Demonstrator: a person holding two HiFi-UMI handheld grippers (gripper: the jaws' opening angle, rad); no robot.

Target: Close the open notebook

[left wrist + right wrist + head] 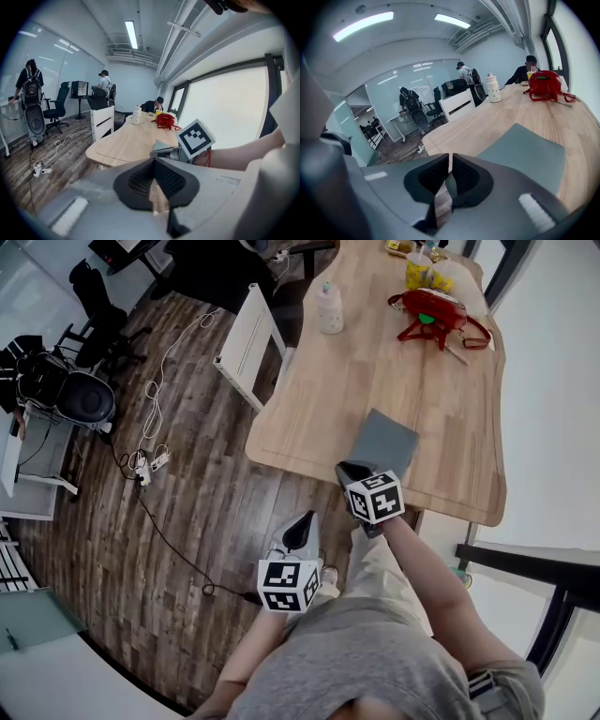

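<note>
The grey notebook [384, 442] lies shut and flat on the wooden table [319, 399], close to its near edge; in the right gripper view the notebook [525, 150] fills the lower right. My right gripper [354, 468] hovers at the notebook's near corner, its jaws [450, 159] a narrow slit apart with nothing between them. My left gripper [302, 529] hangs lower, off the table and over the floor, its pads [153, 161] meeting at the tips and empty. From the left gripper view, the notebook [161, 145] shows just behind the right gripper's marker cube [196, 137].
Farther along the table are a red bag [433, 315], a white bottle [329, 307] and yellow items [417, 273]. A white chair [246, 343] stands at the table's left side. Cables and a power strip [150, 460] lie on the wood floor. People stand and sit in the background.
</note>
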